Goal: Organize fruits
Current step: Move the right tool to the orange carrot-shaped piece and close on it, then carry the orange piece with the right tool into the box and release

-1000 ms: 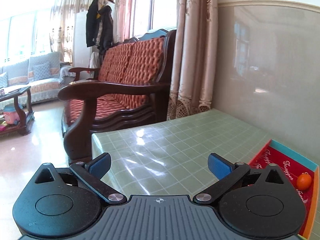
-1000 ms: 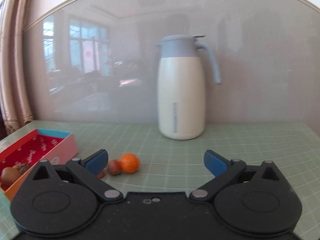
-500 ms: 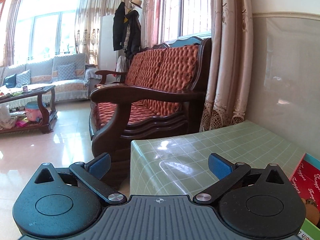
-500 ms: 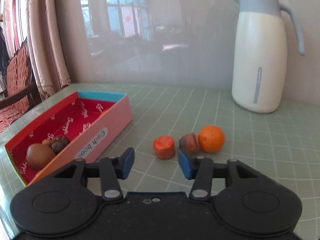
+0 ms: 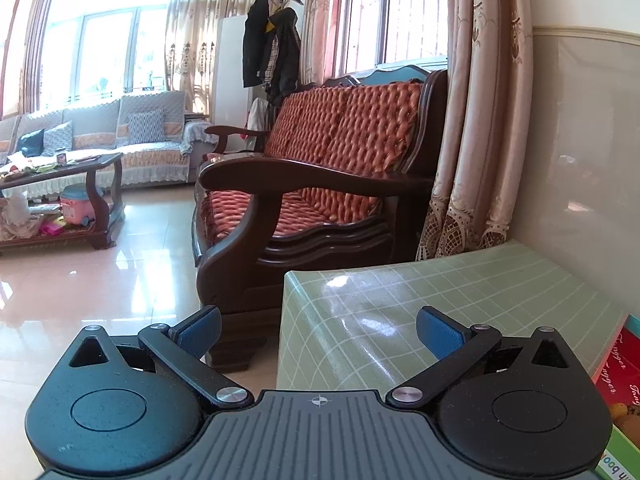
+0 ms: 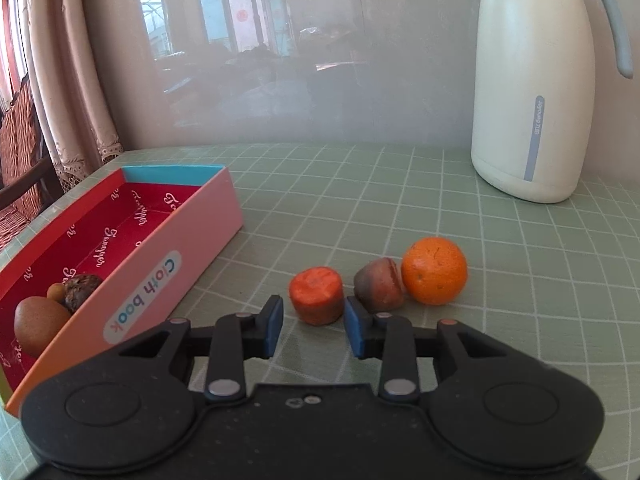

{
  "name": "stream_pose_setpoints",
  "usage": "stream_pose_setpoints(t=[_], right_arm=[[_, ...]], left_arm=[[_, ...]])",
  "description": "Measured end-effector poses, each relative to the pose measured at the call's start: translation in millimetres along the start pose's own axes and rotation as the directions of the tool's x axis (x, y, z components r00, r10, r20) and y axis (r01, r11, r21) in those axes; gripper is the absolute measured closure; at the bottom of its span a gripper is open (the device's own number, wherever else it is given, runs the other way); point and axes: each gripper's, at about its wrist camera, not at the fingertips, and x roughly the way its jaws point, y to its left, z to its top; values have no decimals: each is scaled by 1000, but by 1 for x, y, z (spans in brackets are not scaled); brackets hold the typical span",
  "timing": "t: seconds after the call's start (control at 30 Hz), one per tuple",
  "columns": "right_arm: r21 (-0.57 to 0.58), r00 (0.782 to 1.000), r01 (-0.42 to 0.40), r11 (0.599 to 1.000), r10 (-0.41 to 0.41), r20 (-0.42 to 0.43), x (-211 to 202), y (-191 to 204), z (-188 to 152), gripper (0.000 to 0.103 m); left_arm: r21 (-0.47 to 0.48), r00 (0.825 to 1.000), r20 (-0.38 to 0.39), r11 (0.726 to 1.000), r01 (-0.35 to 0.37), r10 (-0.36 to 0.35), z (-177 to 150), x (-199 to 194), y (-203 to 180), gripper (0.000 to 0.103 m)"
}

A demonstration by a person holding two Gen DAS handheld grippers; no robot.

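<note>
Surface (image 6: 400, 208): green grid cloth, carrying box and loose fruit.
Box (image 6: 168, 264), left: three fruits inside at its near end; sorting partly done.
Orange (image 6: 434, 271), brown fruit (image 6: 378, 283), red piece (image 6: 317, 295): outside the box, a row to its right.
Right tool (image 6: 312, 330): jaws just drawn narrow, empty; red piece just beyond the tips.
Left tool (image 5: 318, 330): wide, empty, at the surface's left edge.

The jug (image 6: 536, 80) is cut off at the top edge. The box (image 6: 180, 264) is cropped at left; its small fruits stay unidentifiable.
</note>
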Motion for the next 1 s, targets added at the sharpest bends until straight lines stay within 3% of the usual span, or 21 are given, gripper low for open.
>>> stream_pose_setpoints(t=[0.53, 0.8, 1.0], right_arm=[[-11, 999, -21, 1000, 21, 38, -4, 7, 0, 73], [-56, 984, -119, 991, 125, 127, -38, 36, 14, 73], [-134, 965, -204, 970, 222, 138, -49, 80, 20, 73]], left_arm=[[15, 1000, 3, 1000, 5, -5, -1, -1, -2, 0], [-9, 1000, -4, 1000, 1, -1, -1, 0, 5, 0], [-26, 1000, -8, 1000, -11, 11, 0, 2, 10, 0]])
